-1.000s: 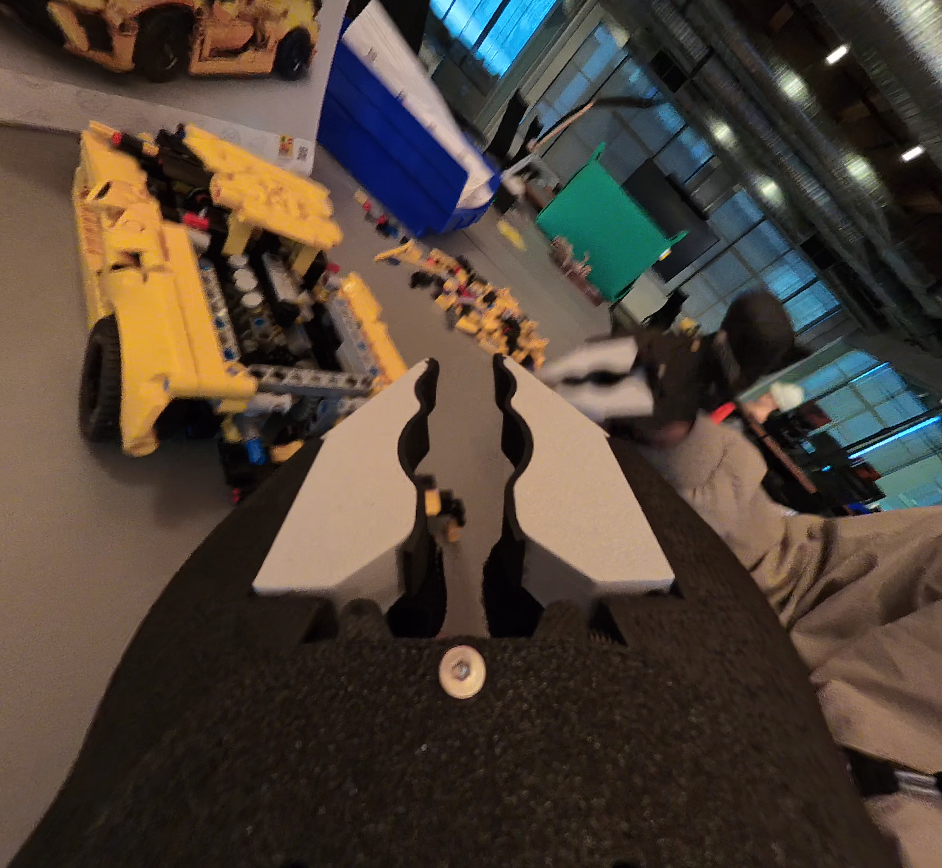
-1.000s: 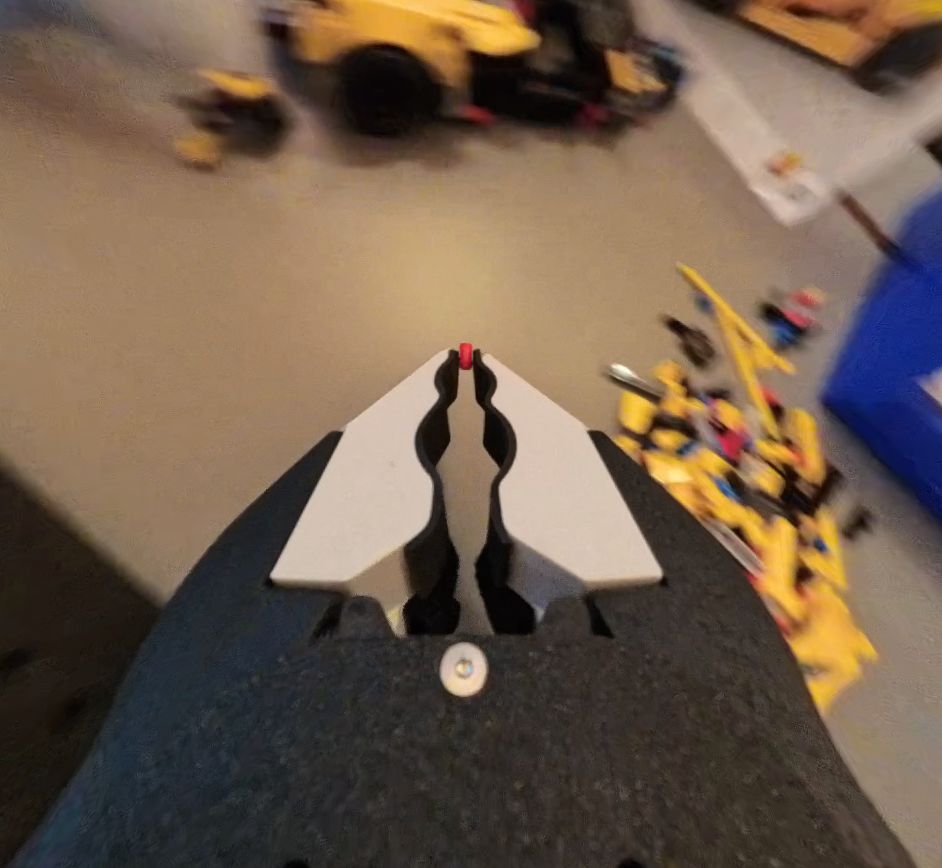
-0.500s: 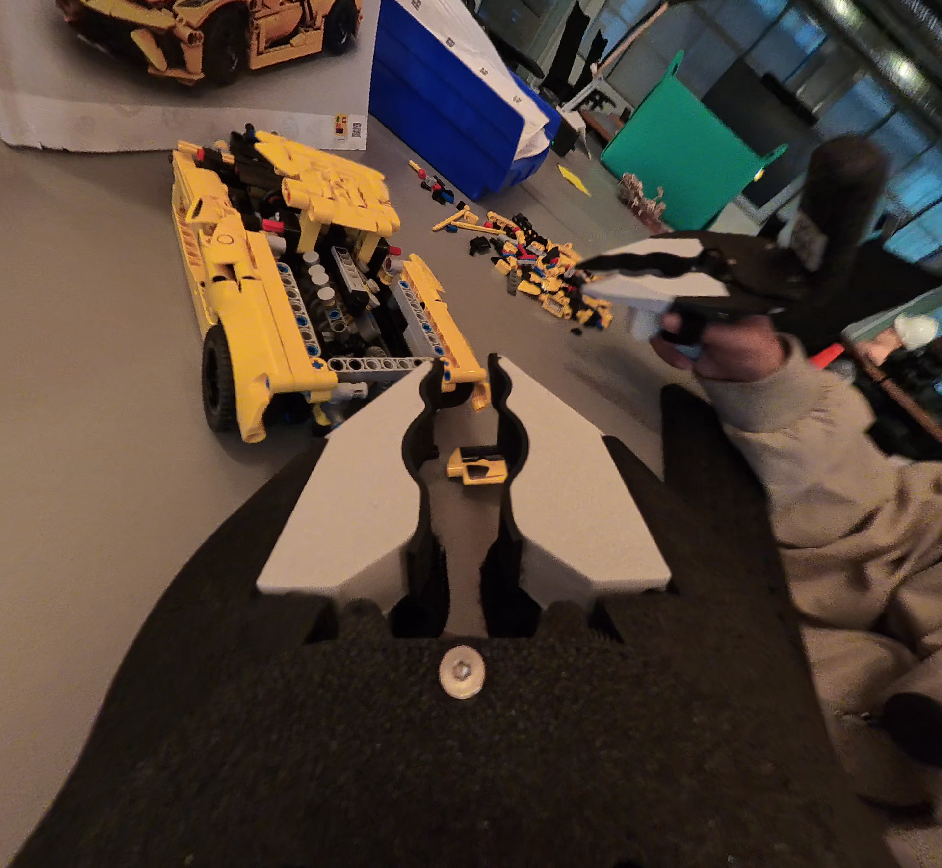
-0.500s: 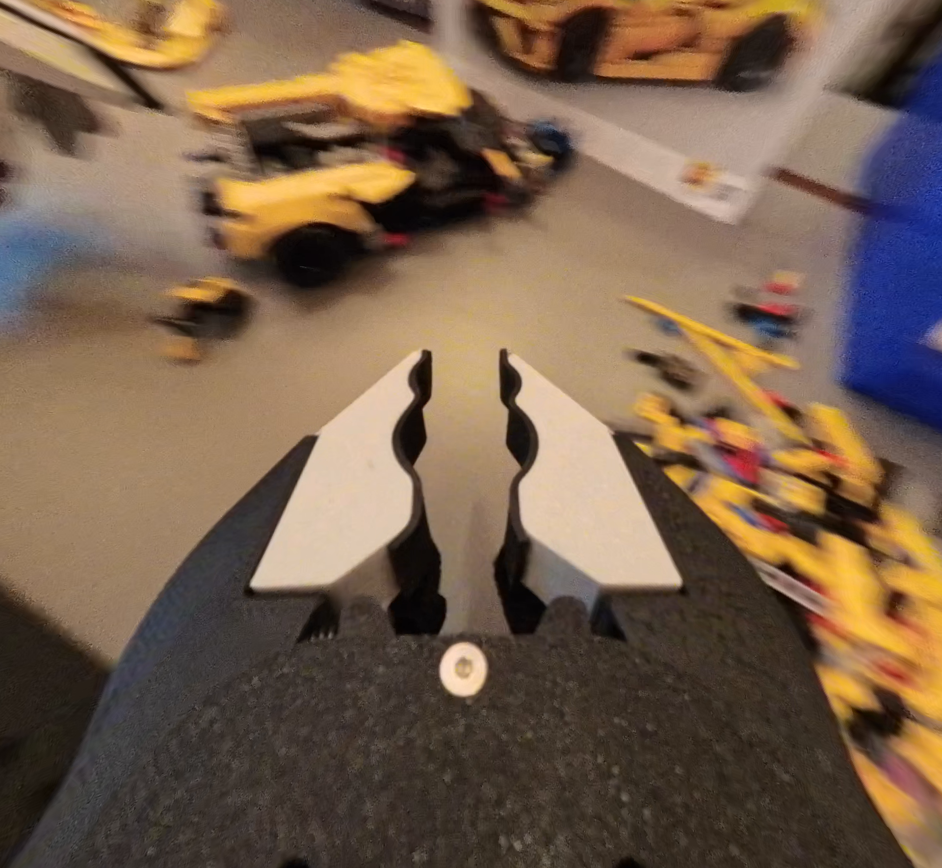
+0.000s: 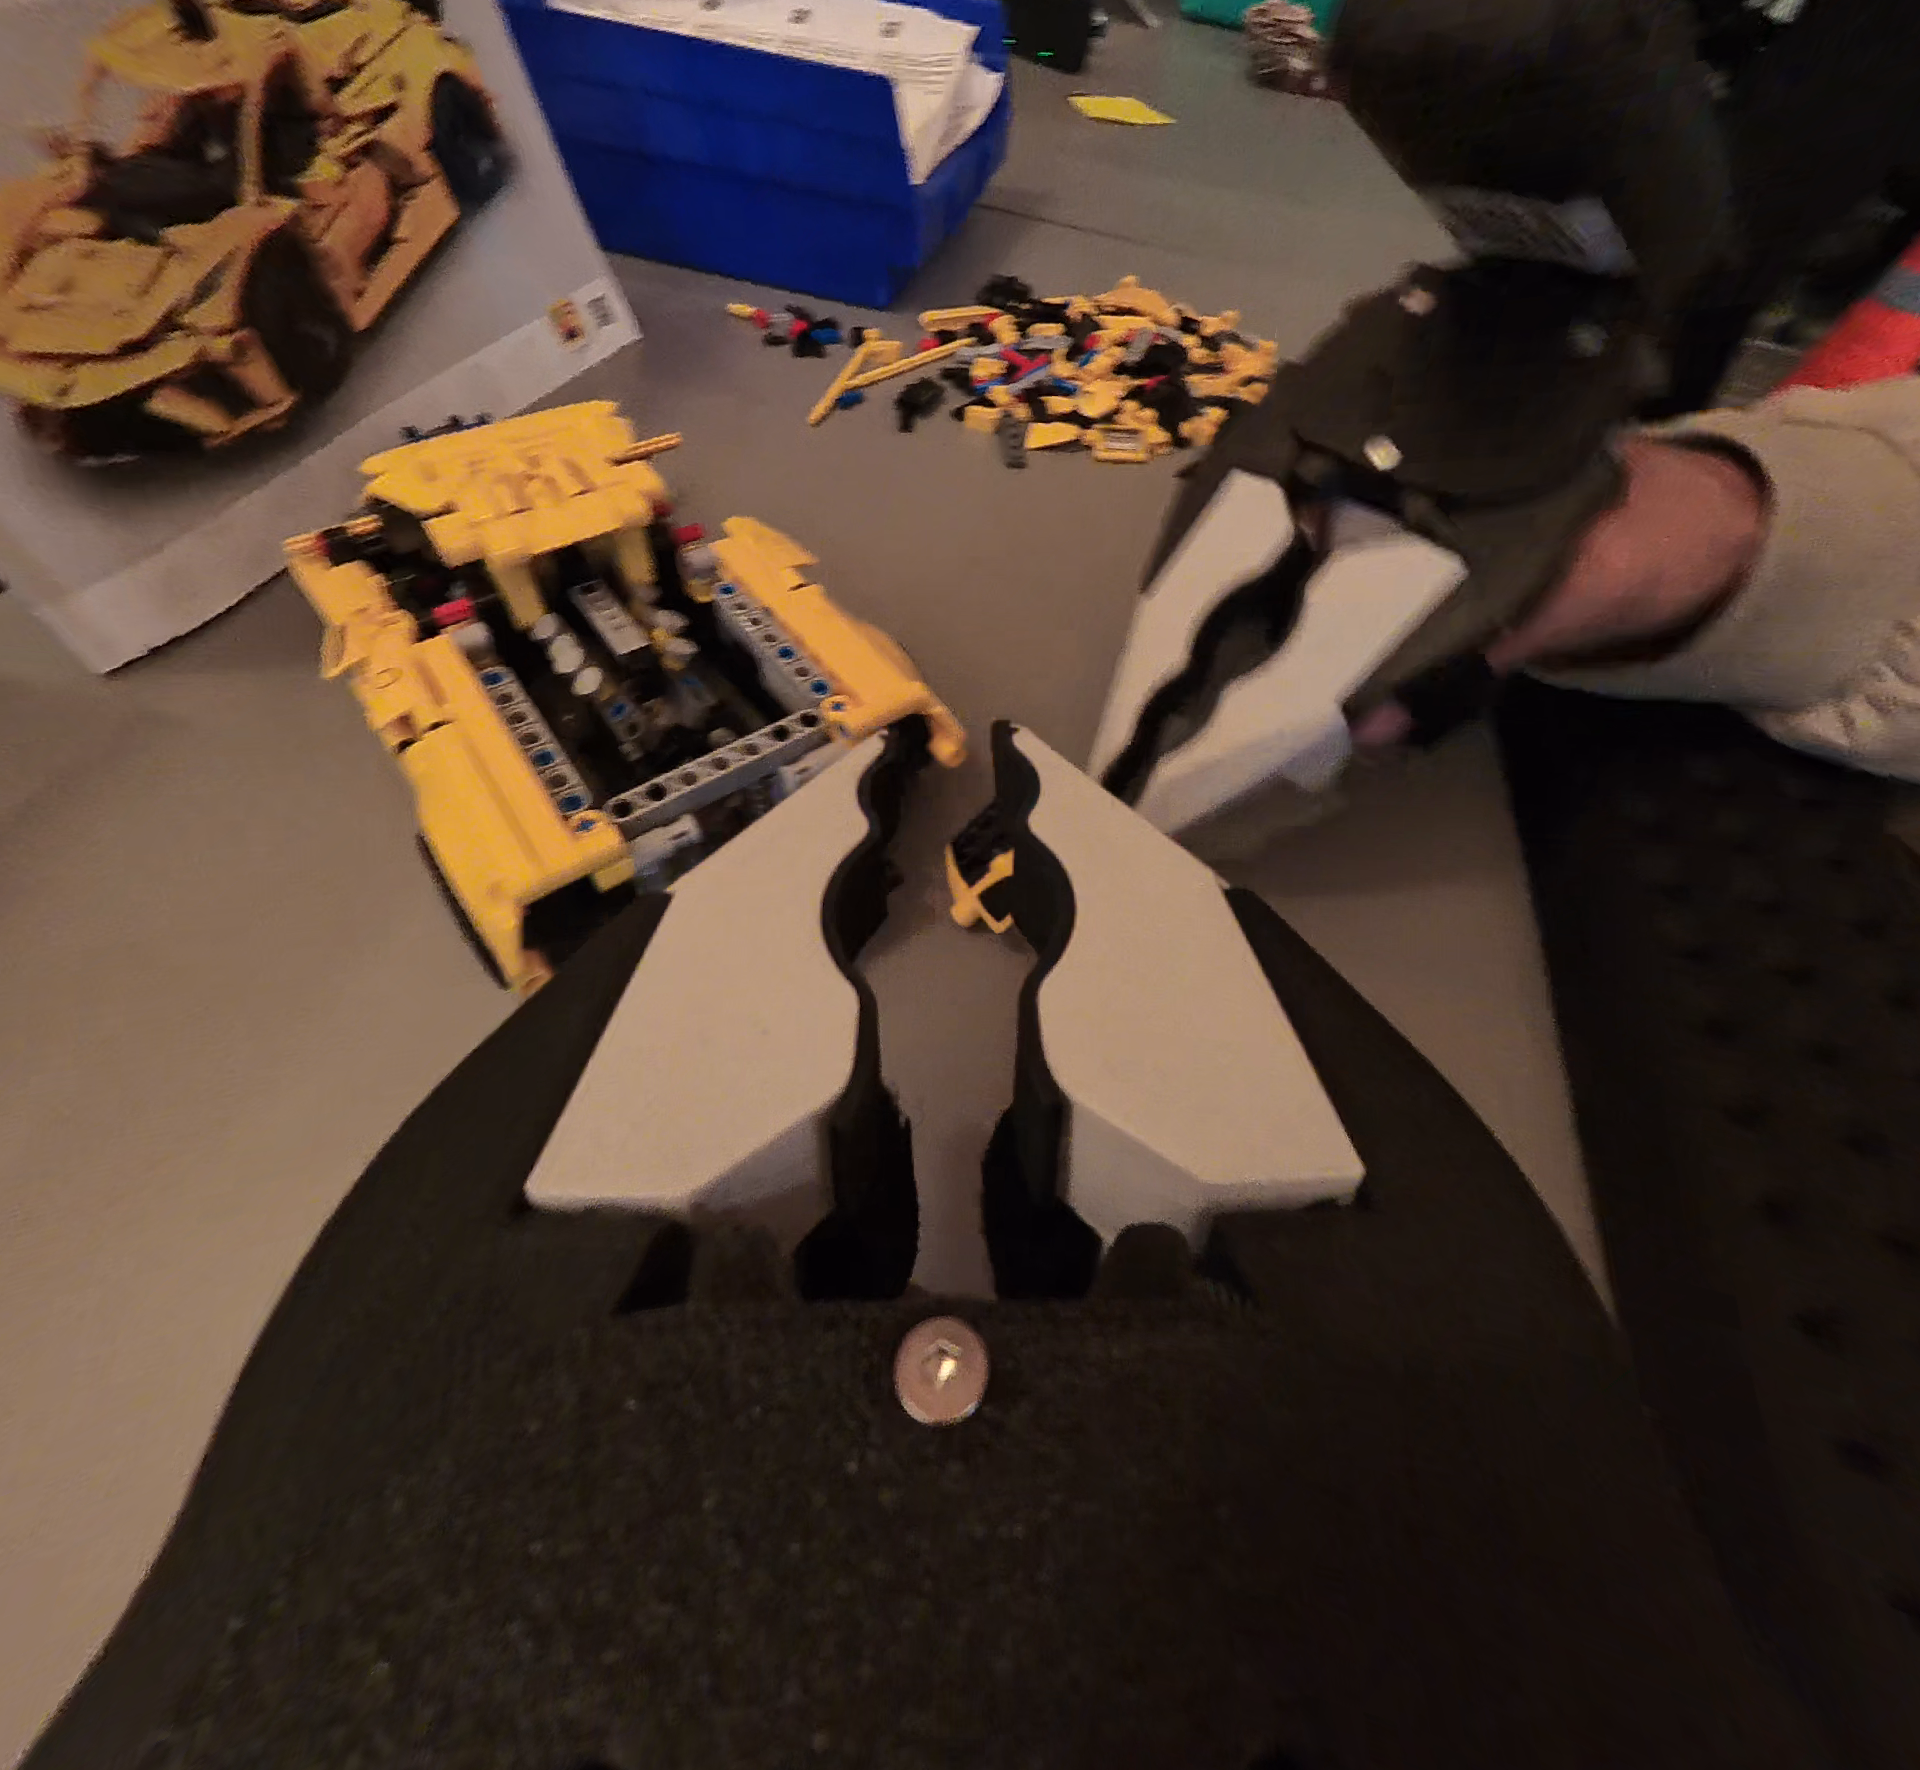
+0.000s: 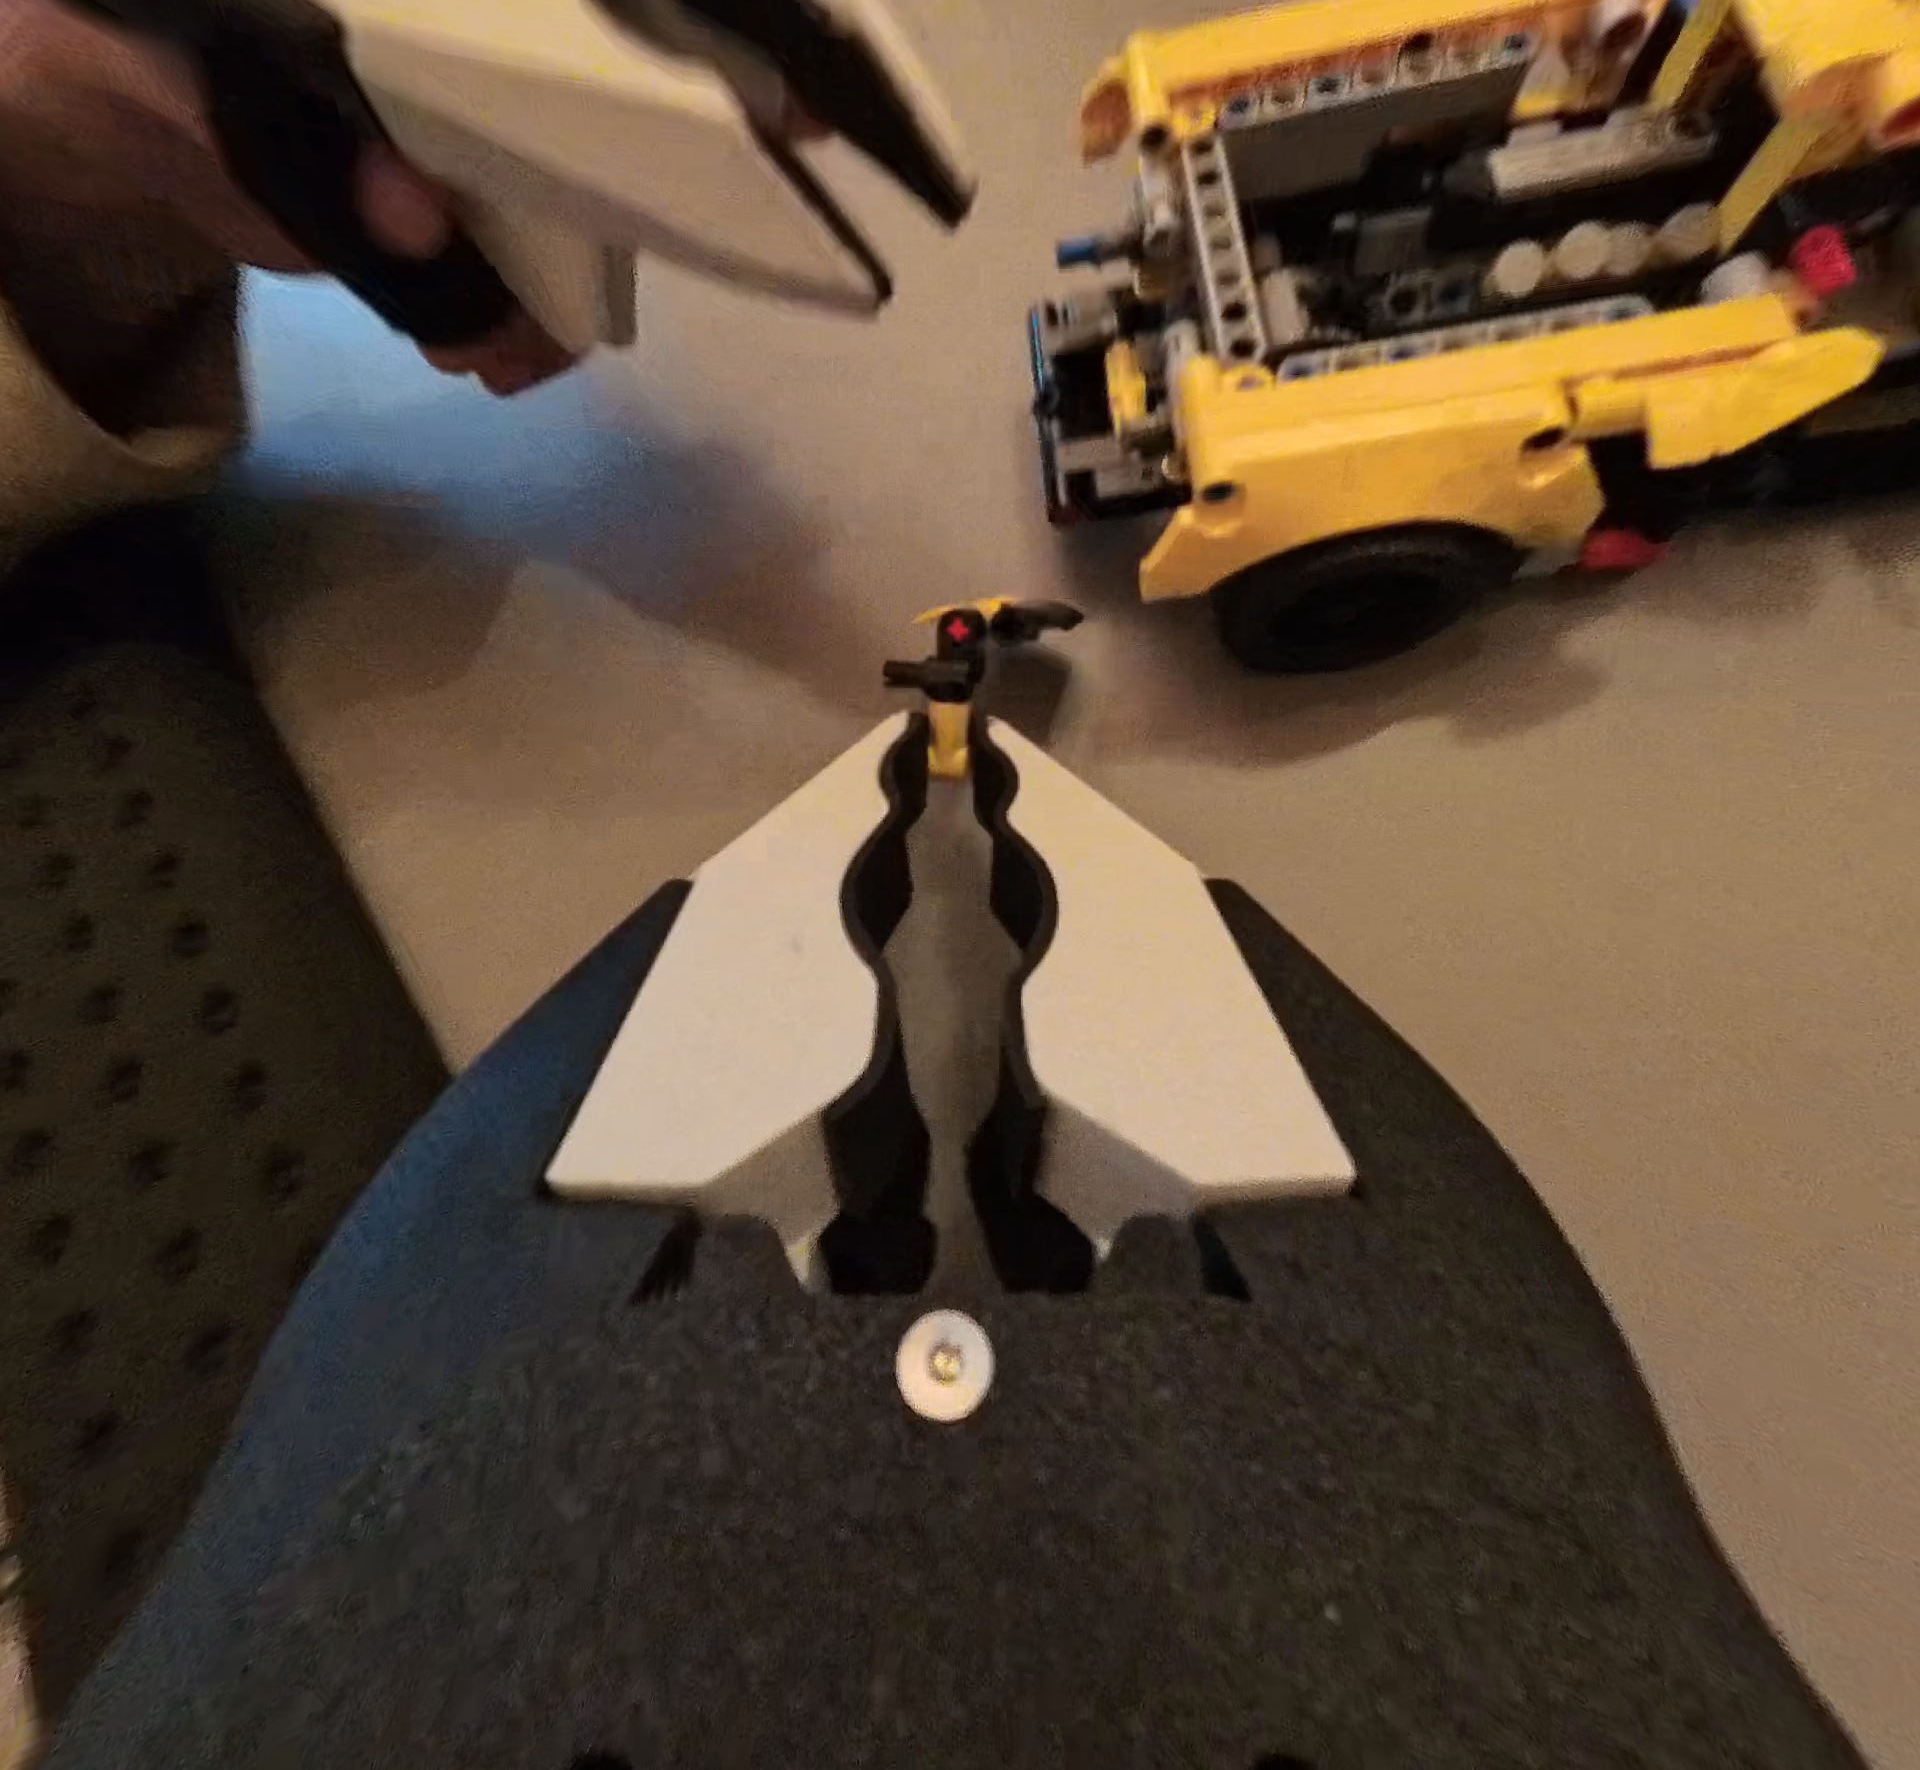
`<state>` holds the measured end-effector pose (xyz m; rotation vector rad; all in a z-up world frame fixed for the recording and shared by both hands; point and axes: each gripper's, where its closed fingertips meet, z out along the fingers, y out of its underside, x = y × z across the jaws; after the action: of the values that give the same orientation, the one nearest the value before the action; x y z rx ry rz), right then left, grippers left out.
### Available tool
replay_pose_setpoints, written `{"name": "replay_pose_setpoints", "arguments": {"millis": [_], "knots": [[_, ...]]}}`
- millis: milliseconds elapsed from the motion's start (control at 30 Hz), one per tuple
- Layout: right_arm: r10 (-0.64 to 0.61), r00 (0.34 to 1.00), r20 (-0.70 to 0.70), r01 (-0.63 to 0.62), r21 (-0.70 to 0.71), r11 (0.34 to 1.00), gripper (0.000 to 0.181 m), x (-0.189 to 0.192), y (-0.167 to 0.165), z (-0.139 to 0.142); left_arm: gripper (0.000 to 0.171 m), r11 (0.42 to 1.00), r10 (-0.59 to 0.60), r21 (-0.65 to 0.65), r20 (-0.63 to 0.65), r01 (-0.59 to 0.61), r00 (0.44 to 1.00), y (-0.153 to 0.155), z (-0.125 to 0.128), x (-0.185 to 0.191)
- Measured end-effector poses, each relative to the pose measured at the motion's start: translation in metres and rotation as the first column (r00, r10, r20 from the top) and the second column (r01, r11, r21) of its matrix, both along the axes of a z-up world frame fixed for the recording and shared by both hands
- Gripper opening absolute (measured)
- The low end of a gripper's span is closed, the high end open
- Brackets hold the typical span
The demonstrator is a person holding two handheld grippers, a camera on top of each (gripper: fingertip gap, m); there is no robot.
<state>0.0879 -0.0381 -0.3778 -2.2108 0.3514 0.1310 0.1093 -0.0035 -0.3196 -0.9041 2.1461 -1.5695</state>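
A small yellow-and-black brick piece (image 6: 961,655) with a red mark sits at the tips of my right gripper (image 6: 951,733), whose jaws are closed on its yellow end just above the grey table (image 6: 1455,993). My left gripper (image 5: 940,749) is open and empty, just behind the open rear of the yellow brick car (image 5: 499,733). The piece (image 5: 977,879) shows between the left fingers, partly hidden by the right one. The right gripper (image 5: 1117,770) shows beside it, held by a hand. The left gripper (image 6: 920,250) hovers at upper left in the right wrist view, with the car (image 6: 1403,442) at right.
A pile of loose yellow and black pieces (image 5: 1091,370) lies behind the car. A blue bin with papers (image 5: 748,162) and a printed car picture (image 5: 229,193) stand at the back. A dark perforated surface (image 6: 104,889) borders the table's near edge.
The right gripper lost the red piece it pinched, opened, then closed on the yellow-and-black piece. Both grippers have come close together behind the car.
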Motion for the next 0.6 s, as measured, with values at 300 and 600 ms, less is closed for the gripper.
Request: {"name": "replay_pose_setpoints", "arguments": {"millis": [300,600], "knots": [[0.275,0.888,-0.369,-0.227,0.169,0.959,0.006,0.014,0.010,0.061,0.033,0.983,-0.047,0.185,0.156,0.018,0.987,-0.010,0.008,-0.015],[0.369,0.792,-0.486,-0.218,0.340,0.915,0.006,-0.002,0.024,0.075,0.009,0.963,0.032,0.249,0.291,-0.108,0.956,-0.006,0.009,0.001]]}}
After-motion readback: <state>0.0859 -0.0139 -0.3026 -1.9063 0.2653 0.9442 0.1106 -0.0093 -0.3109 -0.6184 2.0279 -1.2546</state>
